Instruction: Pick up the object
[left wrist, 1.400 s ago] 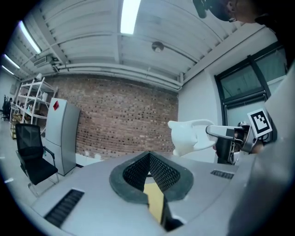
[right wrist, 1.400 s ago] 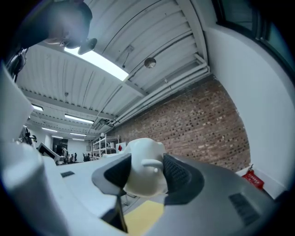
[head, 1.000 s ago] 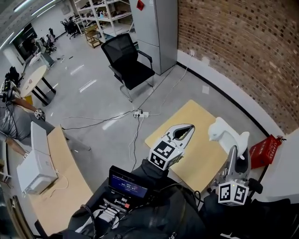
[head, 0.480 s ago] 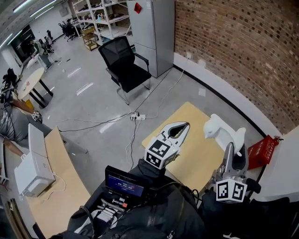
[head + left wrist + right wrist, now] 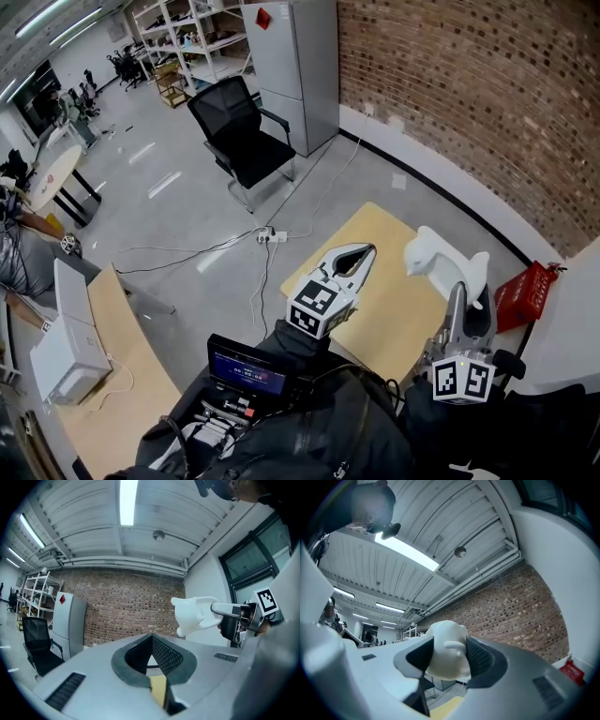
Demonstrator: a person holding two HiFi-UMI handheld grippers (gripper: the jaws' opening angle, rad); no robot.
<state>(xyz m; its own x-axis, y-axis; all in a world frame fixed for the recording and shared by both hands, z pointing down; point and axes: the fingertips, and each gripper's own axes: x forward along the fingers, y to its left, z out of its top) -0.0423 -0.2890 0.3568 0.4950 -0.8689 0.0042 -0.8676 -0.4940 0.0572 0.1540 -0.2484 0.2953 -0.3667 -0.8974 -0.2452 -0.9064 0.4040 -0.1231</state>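
The light wooden surface (image 5: 380,305) lies right of centre. Over its left part hangs the left tool (image 5: 361,251), jaws together and empty. The right tool (image 5: 466,298) clamps the white animal figure (image 5: 434,261), raised above the surface's right side.

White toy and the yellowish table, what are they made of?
The white toy is probably plastic or plaster, I can't tell which. It looks smooth, dull and evenly white, with soft rounded bumps and no shine. The table looks like wood or wood-look board. Its top is flat, pale yellow-tan and matte, with a thin straight edge.
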